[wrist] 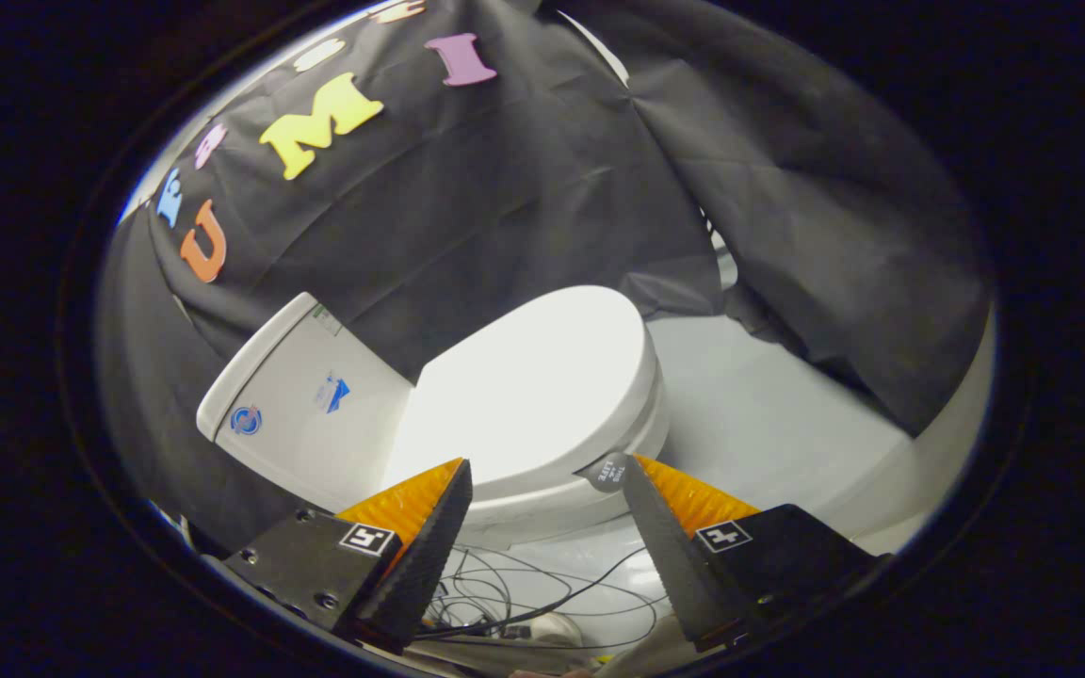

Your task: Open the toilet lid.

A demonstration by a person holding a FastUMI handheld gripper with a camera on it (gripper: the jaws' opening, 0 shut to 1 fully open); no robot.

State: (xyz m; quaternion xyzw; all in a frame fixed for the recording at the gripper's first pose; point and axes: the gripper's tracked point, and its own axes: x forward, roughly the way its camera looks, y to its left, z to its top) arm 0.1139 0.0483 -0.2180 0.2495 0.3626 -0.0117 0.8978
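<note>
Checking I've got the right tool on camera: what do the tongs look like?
The tongs have two wedge-shaped fingers with black, ribbed gripping faces and orange textured backs. Each sits on a black block bearing a small square black-and-white marker, and the left block shows screw heads. They stand open.

The tongs stand open, their two fingers spread wide with nothing between them. Just ahead of the fingertips lies the white toilet lid, shut flat on the bowl. The tank stands beside it against the black cloth wall. Loose black cables lie on the pale floor beneath the fingers.
</note>
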